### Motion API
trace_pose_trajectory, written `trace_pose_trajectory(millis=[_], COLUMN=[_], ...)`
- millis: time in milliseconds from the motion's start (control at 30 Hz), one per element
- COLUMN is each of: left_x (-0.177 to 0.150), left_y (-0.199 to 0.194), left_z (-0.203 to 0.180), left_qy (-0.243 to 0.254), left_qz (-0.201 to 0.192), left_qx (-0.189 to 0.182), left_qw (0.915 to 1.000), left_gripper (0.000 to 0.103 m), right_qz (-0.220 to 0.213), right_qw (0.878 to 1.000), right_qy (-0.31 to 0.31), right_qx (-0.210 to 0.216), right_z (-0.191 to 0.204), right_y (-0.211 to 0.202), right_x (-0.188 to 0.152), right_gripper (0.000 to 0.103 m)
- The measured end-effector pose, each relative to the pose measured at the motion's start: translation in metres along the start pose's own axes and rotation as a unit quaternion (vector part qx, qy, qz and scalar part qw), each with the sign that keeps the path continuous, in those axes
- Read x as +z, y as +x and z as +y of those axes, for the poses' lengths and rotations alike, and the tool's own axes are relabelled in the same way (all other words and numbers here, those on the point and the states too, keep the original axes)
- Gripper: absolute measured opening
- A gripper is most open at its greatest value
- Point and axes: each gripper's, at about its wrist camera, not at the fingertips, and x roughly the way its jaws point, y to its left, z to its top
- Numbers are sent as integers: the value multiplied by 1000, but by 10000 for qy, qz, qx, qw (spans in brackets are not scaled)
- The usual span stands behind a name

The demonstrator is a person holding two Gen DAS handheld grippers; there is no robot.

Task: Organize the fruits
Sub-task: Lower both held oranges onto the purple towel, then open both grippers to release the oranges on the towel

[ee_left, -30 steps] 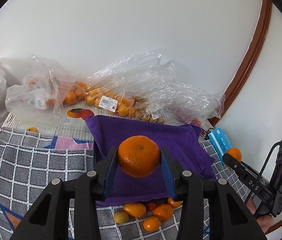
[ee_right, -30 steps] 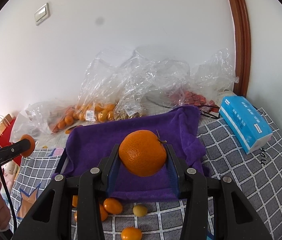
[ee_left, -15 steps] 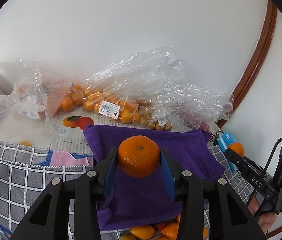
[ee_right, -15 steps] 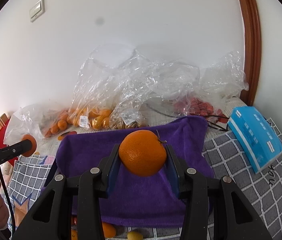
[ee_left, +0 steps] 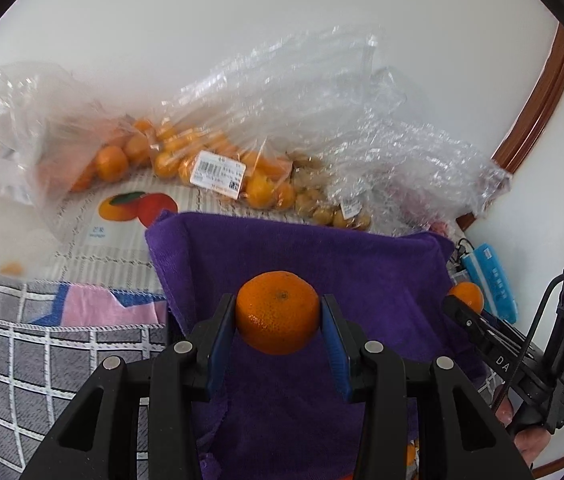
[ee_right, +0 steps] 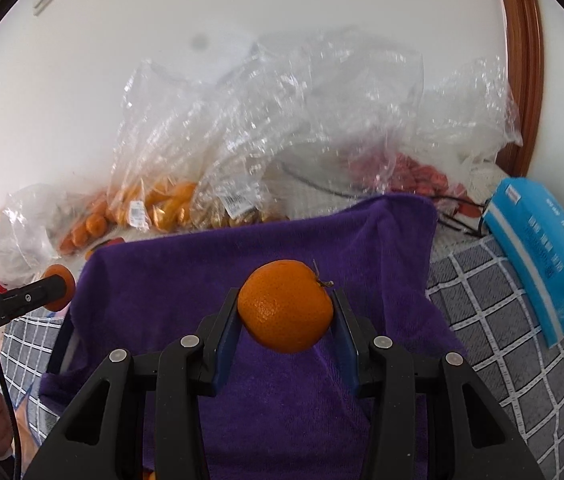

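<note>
Two grippers, each clamped on one fruit. Left gripper point(ee_left: 278, 320) holds a mandarin point(ee_left: 278, 312) between its blue pads, squarely across the middle. Right gripper point(ee_right: 285, 316) holds a second mandarin, the stemmed one point(ee_right: 285, 306), the same way; stem tilted up and to the right. Both fruits hang in the air above the purple towel point(ee_left: 361, 272), not touching it.

Beyond the towel: a printed mat point(ee_left: 130, 216), then clear bags point(ee_left: 218, 160) of orange fruit and smaller tan fruit against the wall. A bag of red fruit point(ee_right: 417, 176) lies further right. A blue box point(ee_right: 541, 264) rests on the checked cloth point(ee_right: 501, 320), just beside the towel.

Judgement: carrying stage, placement pending. Recommended handling: lower each mandarin until it rests on the towel before parting the pads, as round fruit will roll if dropped. Set the two apart, well inside the towel's edges. Keep grip light; peel bruises easily.
</note>
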Motion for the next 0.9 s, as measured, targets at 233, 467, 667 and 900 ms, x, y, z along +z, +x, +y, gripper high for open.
trace_pose_trajectory(millis=[233, 467, 667, 900], left_x=[-4, -7, -10, -15], left_y=[25, 36, 38, 5], left_z=[2, -1, 0, -12], left_qy=[36, 116, 50, 214], left_qz=[340, 461, 573, 333], left_qx=[32, 216, 169, 320], left_qw=[9994, 9986, 9982, 9987], left_gripper=[40, 40, 42, 58], right_qz=[314, 586, 659, 391], right_qw=[9994, 9981, 9977, 9989], right_qy=[-34, -65, 26, 18], right_qx=[-114, -180, -174, -240], right_z=[-3, -4, -7, -5], right_y=[22, 37, 39, 10], right_x=[-6, -12, -13, -7], right_gripper=[43, 43, 46, 63])
